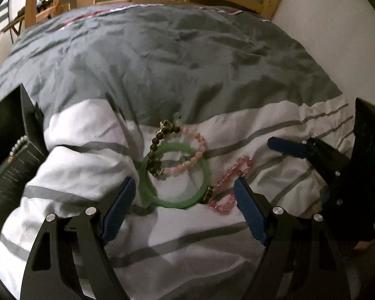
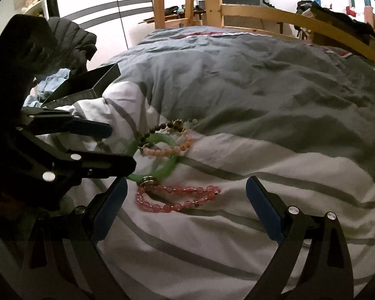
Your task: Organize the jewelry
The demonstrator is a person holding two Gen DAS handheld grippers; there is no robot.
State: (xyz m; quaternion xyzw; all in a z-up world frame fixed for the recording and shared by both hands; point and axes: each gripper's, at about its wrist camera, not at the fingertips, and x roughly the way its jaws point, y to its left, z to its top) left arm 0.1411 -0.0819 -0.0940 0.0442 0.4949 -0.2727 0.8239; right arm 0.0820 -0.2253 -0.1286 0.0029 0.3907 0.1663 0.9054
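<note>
Flanking the green bangle [image 1: 176, 175], both spread-wide grippers, left [image 1: 185, 210] and right [image 2: 186, 208], hover near a black box [image 2: 87, 82].

The duvet [image 1: 162, 57] was soft, creased matt cloth in grey and white. On it, the green bangle [image 1: 147, 172] looked smooth, glossy and translucent, like stone or glass; at its 3 o'clock the red bead bracelet [image 1: 228, 177] shone glassy. The bed frame [image 2: 300, 17] was pale bare wood. Each tool [image 1: 185, 202] [image 2: 186, 205] was matt black plastic with textured blue pads [image 1: 120, 207].
</note>
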